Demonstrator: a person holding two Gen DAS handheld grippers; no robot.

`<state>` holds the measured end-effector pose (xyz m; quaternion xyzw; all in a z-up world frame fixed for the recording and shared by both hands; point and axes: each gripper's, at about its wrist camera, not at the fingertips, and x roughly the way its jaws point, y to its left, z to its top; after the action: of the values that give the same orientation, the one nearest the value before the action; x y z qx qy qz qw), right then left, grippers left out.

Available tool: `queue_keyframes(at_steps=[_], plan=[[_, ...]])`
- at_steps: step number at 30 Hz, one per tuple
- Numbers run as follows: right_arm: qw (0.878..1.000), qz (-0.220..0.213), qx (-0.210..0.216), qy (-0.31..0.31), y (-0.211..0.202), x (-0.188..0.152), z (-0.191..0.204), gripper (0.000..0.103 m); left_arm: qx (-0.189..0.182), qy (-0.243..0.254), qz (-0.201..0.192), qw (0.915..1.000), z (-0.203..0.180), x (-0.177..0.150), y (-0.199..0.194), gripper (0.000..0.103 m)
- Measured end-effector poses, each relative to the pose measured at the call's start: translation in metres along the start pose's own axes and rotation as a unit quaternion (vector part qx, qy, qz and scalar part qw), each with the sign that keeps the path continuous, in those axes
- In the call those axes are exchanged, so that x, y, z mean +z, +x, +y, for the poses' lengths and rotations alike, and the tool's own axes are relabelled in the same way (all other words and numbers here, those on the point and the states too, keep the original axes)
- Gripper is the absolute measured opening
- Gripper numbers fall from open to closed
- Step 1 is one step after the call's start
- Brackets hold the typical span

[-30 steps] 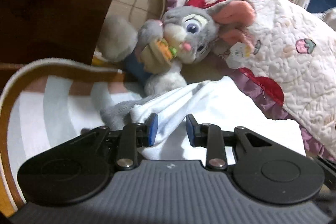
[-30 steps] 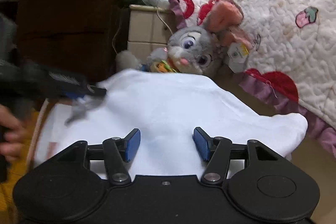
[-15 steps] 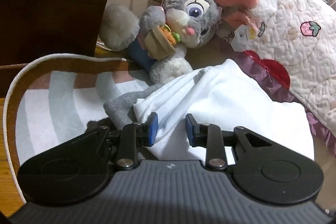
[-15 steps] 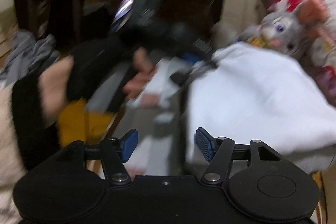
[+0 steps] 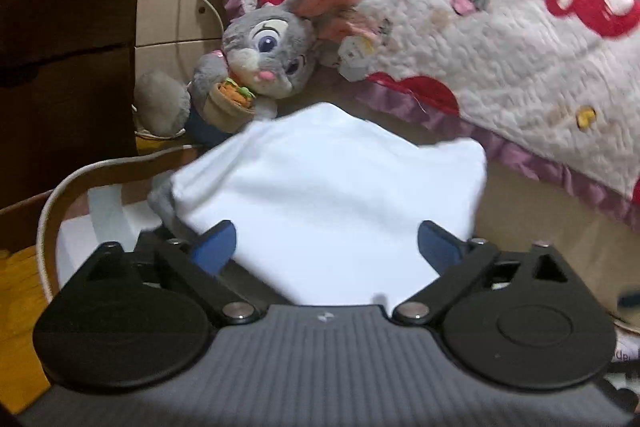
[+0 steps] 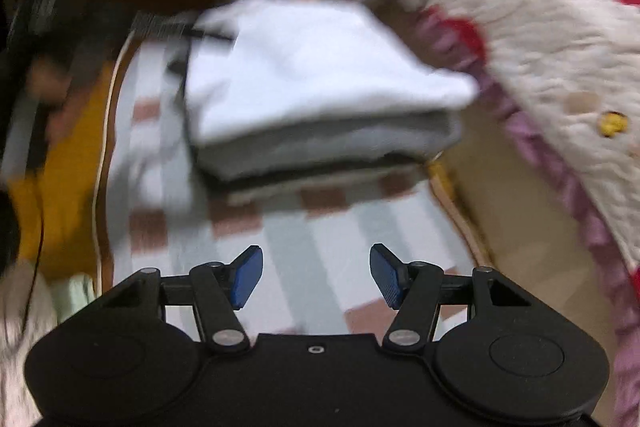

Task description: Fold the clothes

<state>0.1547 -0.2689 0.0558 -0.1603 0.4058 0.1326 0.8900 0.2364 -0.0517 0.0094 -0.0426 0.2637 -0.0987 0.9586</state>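
White garment [image 6: 320, 75] folded into a thick soft wad, long axis running left-right ahead of the right gripper [image 6: 316, 277], folded edge facing it. It lies on a striped mat [image 6: 304, 239]. Right jaws spread wide, empty, well short of the cloth. Left gripper [image 5: 326, 247] splayed wide too, blue pads [image 5: 214, 245] either side of the cloth's near edge; contact unclear. Plush rabbit [image 5: 264, 55] and quilted blanket [image 5: 500, 39] beyond.

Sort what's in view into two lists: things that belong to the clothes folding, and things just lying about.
Belongs to the job:
white folded garment
left hand-held gripper, open
right hand-held gripper, open
striped mat under the garment

Just lying about:
plush rabbit
quilted blanket
beige drawer unit
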Motion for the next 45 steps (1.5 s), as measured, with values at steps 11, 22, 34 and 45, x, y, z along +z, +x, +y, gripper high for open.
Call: queue_keyframes(at_steps=[11,22,34,45], plan=[[0.954,-0.01,0.064,0.291,-0.004,-0.083,-0.011,0.066,0.038,0.009,0.068,0.9969,-0.08,-0.07,-0.089,0.103],[0.929,-0.129,0.083,0.338,-0.045,-0.151,-0.002,0.066,0.07,0.049,0.072,0.9937,-0.117,-0.1,-0.155,0.103],[0.962,-0.16,0.01,0.223,-0.101,-0.159,0.023,0.069,0.062,0.068,0.053,0.9944,-0.129,-0.115,-0.178,0.103],[0.961,-0.159,0.004,0.225,-0.092,-0.157,0.034,0.071,0.064,0.052,0.04,0.9958,-0.117,-0.119,-0.176,0.103]])
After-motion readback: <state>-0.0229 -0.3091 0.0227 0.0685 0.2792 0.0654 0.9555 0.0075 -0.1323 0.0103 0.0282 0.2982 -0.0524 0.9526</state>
